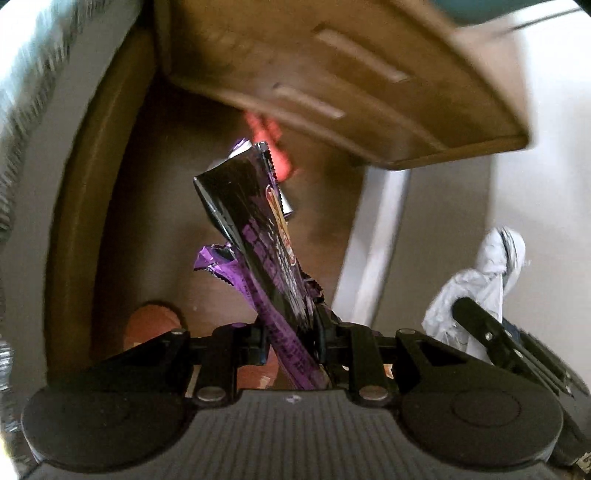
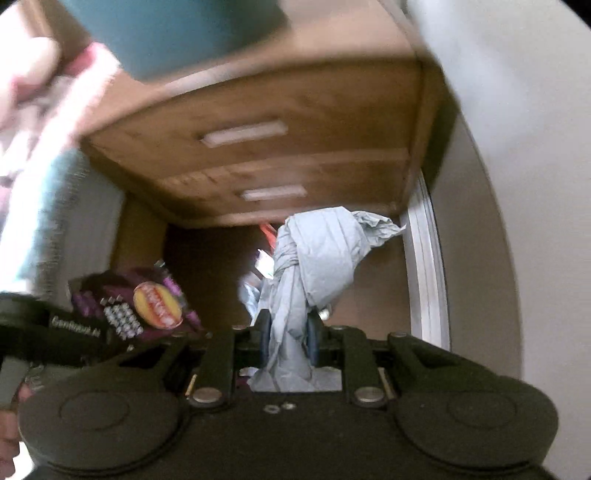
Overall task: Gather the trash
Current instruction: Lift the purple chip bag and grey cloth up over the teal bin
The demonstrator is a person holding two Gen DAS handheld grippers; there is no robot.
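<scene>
Purple and black foil fills the near middle of the left wrist view: one snack wrapper (image 1: 258, 236) stands up from between the fingers of the left gripper (image 1: 291, 332), whose jaws are pressed together on its lower end, so the wrapper leans up and to the left with its torn, toothed top edge well above the fingertips. One loose purple strip of the same wrapper curls off to its left. In the right wrist view the right gripper (image 2: 288, 336) pinches one crumpled grey bag (image 2: 306, 266), knotted at its middle; the bag rises straight out of the closed jaws, its wrinkled end flaring to the upper right, and a short tail of it hangs back toward the camera. Each gripper shows in the other's view: the grey bag and a black finger at the right edge of the left view, the purple wrapper with its round yellow and red logo at the lower left of the right view. Below both, on the brown floor (image 1: 155, 229), lies something red (image 1: 273, 147), blurred, and an orange shape near the left gripper that cannot be made out. Farther off stands one wooden drawer unit (image 2: 280, 110) with two pale handles, counted in both views. One blurred teal object (image 2: 177, 33) sits on top of it.
</scene>
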